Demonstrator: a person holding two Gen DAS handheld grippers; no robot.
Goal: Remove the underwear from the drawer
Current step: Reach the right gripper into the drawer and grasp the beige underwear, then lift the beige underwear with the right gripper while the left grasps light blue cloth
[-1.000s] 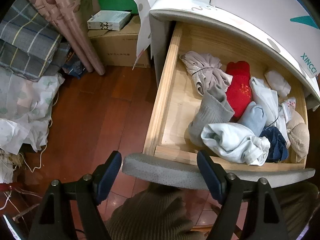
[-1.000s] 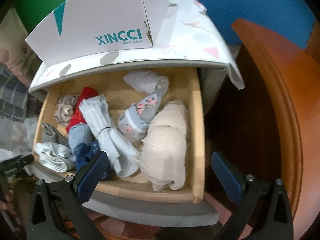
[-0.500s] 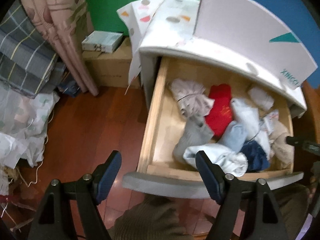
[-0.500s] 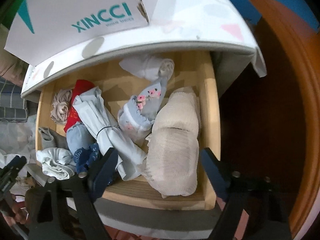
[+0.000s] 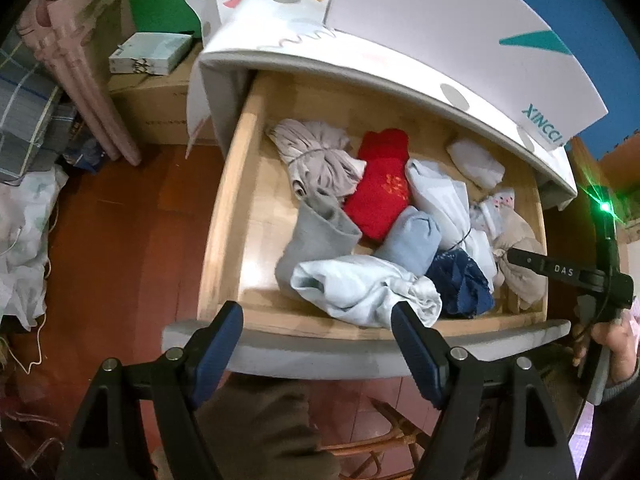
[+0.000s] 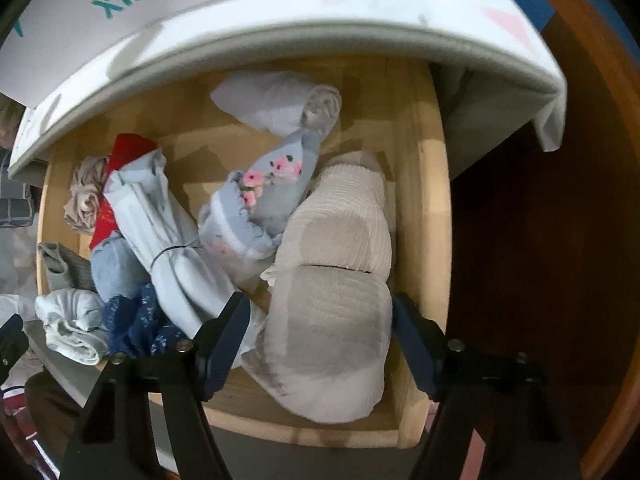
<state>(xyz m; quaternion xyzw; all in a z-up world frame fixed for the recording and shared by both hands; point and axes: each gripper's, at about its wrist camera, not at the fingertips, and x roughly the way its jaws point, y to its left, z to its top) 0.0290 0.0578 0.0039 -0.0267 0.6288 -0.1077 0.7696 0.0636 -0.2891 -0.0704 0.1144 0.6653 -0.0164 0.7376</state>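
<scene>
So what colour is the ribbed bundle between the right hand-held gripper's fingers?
Beige, or cream; the ribbed bundle shows best in the right wrist view.

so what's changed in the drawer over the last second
The right gripper has come down over the beige ribbed bundle at the drawer's right end; its jaws are closing around the bundle, the pads not clearly pressing yet. The left gripper stays open above the drawer front. The clothes have not moved.

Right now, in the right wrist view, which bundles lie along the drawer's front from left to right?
Pale blue-white rolled cloth → dark navy lace bundle → light blue tied roll → beige ribbed knit bundle, between the closing right gripper fingers.
</scene>
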